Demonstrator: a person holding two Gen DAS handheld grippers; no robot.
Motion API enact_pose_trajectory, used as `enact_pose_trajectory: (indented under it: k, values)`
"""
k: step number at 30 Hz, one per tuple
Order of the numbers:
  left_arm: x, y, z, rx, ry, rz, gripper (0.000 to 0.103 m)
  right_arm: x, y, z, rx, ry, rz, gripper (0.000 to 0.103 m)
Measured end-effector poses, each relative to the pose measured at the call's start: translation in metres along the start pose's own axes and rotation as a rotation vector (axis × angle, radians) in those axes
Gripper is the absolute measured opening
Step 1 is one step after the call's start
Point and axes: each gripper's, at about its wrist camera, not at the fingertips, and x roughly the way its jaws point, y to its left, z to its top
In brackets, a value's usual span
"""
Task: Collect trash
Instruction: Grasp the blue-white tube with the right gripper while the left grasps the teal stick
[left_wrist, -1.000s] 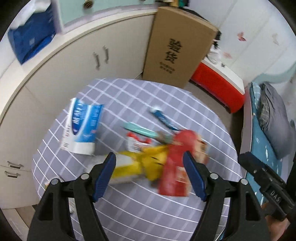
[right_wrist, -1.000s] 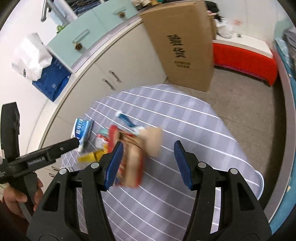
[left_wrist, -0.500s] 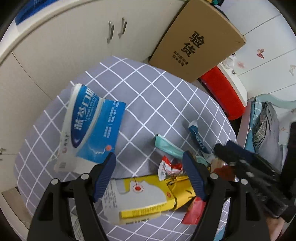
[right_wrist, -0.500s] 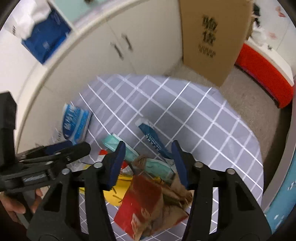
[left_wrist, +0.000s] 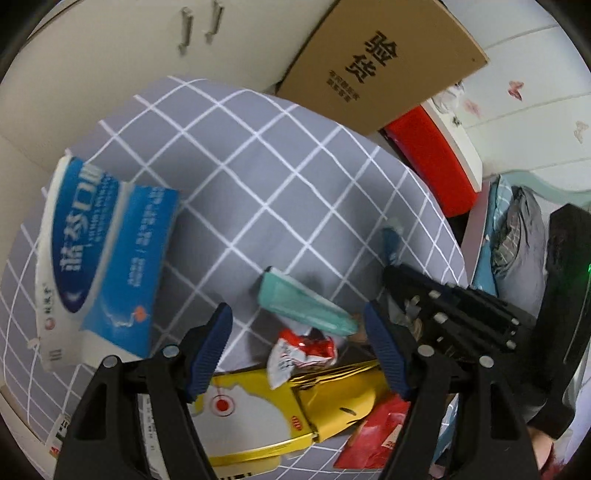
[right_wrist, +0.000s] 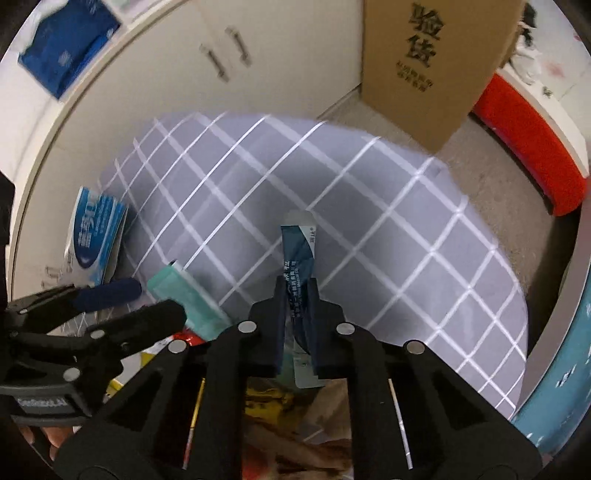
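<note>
The right tongs (right_wrist: 296, 295) had just closed flat on the blue sachet (right_wrist: 298, 251), limp and light, lying on the counter (right_wrist: 388, 229). The left tongs (left_wrist: 297, 347) hung open over a crinkly red wrapper (left_wrist: 304, 350).

The right gripper (right_wrist: 297, 295), its jaws having just closed, pinched a dark blue wrapper (right_wrist: 298, 254) that lay lengthwise on the grey checked tablecloth (right_wrist: 388, 229). To its left the left gripper (right_wrist: 125, 299) reached in, jaws apart, beside a mint-green packet (right_wrist: 184, 295). A blue-and-white box (right_wrist: 94, 236) sat at the far left edge of the table. Beyond the table stood a cardboard carton (right_wrist: 428, 62) and cream cabinets (right_wrist: 207, 81).
</note>
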Motion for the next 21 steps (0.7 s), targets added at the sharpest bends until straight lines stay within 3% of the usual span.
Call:
enact_pose_trajectory:
  k: [4,9,18,21]
  values:
    - [-0.009,-0.011,-0.003,0.122,-0.026,0.061,0.069,-0.029,-0.019,-0.002,0.040,-0.121,0.020,0.010]
    - [-0.019,-0.025,0.000,0.363,-0.013,0.129,0.069,-0.061,-0.029,-0.009,0.048,-0.204,-0.010,0.009]
    - [0.017,-0.078,-0.015,0.794,0.113,0.236,0.057,-0.093,-0.064,-0.062,0.215,-0.226,0.011,0.009]
    - [0.029,-0.085,-0.012,0.833,0.128,0.275,0.054,-0.096,-0.077,-0.082,0.283,-0.216,0.046,0.009]
